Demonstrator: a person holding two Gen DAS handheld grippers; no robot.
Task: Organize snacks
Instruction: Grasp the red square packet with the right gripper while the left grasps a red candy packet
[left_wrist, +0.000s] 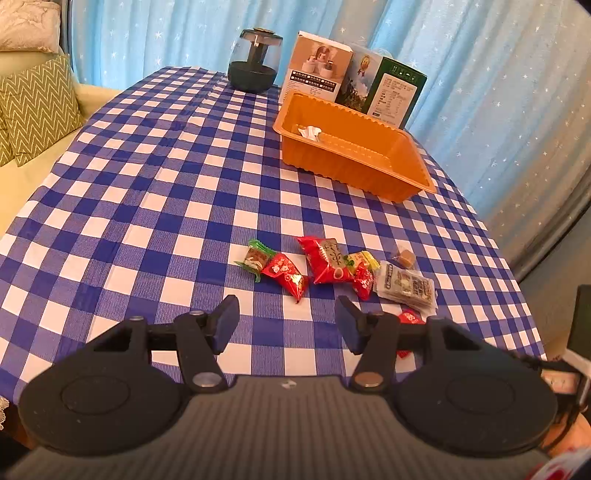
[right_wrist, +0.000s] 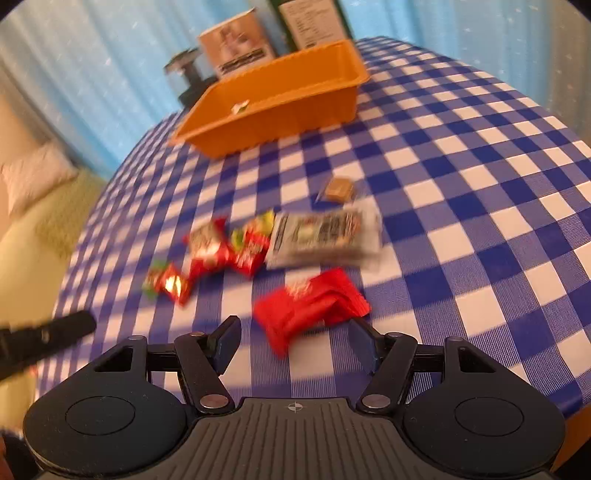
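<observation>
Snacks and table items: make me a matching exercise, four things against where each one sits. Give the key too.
Things:
1. orange tray
2. white wrapper
3. dark glass jar
4. large red packet

Places:
A. just ahead of the right gripper, jaws open
B. in front of two upright boxes
C. far table edge, left of the boxes
D. inside the tray

Pairs: 1-B, 2-D, 3-C, 4-A
</observation>
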